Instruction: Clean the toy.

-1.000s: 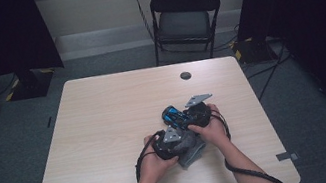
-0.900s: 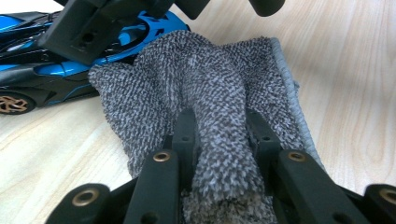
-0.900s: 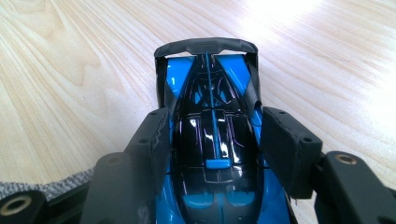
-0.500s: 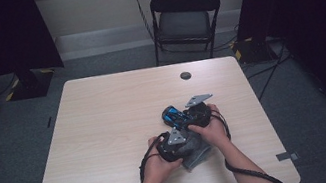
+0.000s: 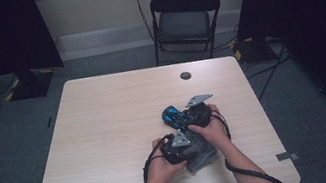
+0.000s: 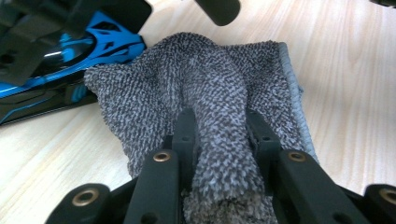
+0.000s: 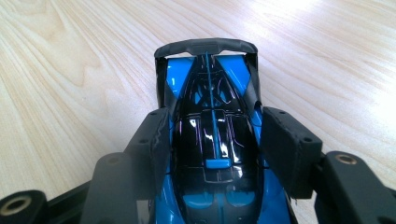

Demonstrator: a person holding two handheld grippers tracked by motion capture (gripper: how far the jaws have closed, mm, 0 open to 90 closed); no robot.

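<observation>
Left gripper (image 6: 219,140) clamps grey cloth (image 6: 210,84); right gripper (image 7: 215,135) pinches blue car (image 7: 212,140) (apparently touching cloth), on table (image 5: 105,122).

No legible text, label, brand, number or sign on any surface in these views.

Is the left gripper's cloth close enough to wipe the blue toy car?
Probably yes. The left gripper pinches the grey cloth, whose edge lies right beside the blue toy car, held by the right gripper; nothing sits between.
</observation>
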